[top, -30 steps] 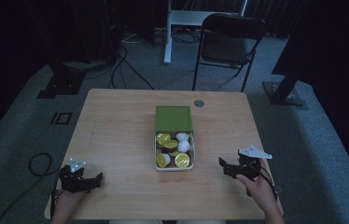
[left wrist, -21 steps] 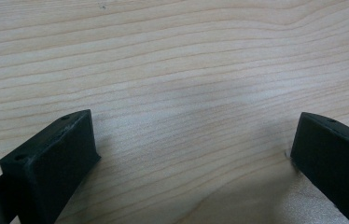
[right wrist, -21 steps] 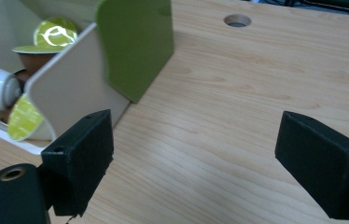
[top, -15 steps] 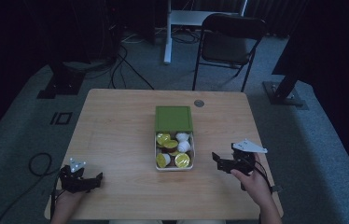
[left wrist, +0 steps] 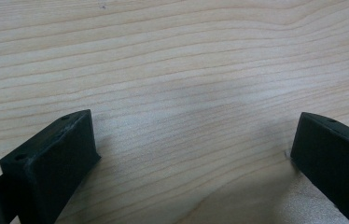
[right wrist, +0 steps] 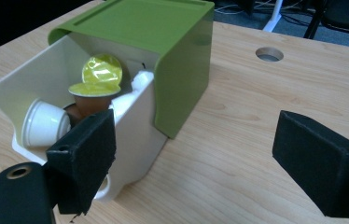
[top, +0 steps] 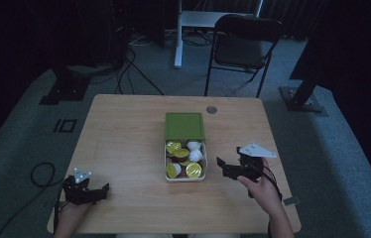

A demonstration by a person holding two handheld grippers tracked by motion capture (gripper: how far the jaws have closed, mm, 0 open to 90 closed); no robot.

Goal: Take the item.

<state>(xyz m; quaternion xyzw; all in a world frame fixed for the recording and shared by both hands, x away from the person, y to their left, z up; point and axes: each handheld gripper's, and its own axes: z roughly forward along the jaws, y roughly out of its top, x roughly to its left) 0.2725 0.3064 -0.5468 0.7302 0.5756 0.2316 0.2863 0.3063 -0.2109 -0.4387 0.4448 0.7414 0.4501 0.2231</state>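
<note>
Where the near edge of the wooden table (top: 124,148) meets the person's forearms, the left gripper (top: 99,192) lies low at the near left corner, held in the left hand (top: 72,208). Its jaws stand wide apart with nothing between them; in the left gripper view bare wood grain runs between the two black jaws. This gripper is well apart from the box.

The right gripper (top: 221,167) sits at the near right, held in the right hand (top: 260,186), with the grey three-cornered plate (top: 256,149) on top. Its jaws point leftward toward the box and are spread wide, holding nothing. In the right gripper view one jaw stands just in front of the white wall of the box, the other over bare table beside it; whether the jaw touches the wall cannot be told.

The white box (top: 185,177) lies at the table's centre, just beside the right gripper's tips. Its green lid (top: 184,125) is slid back over the far half, leaving the near half uncovered. Inside lie coffee capsules (top: 194,170): some yellow-foiled, some white.

Beyond the box, a round cable hole (top: 211,109) is set near the far edge. Past the table stand a folding chair (top: 245,42) and floor cables (top: 129,59) on grey carpet.
</note>
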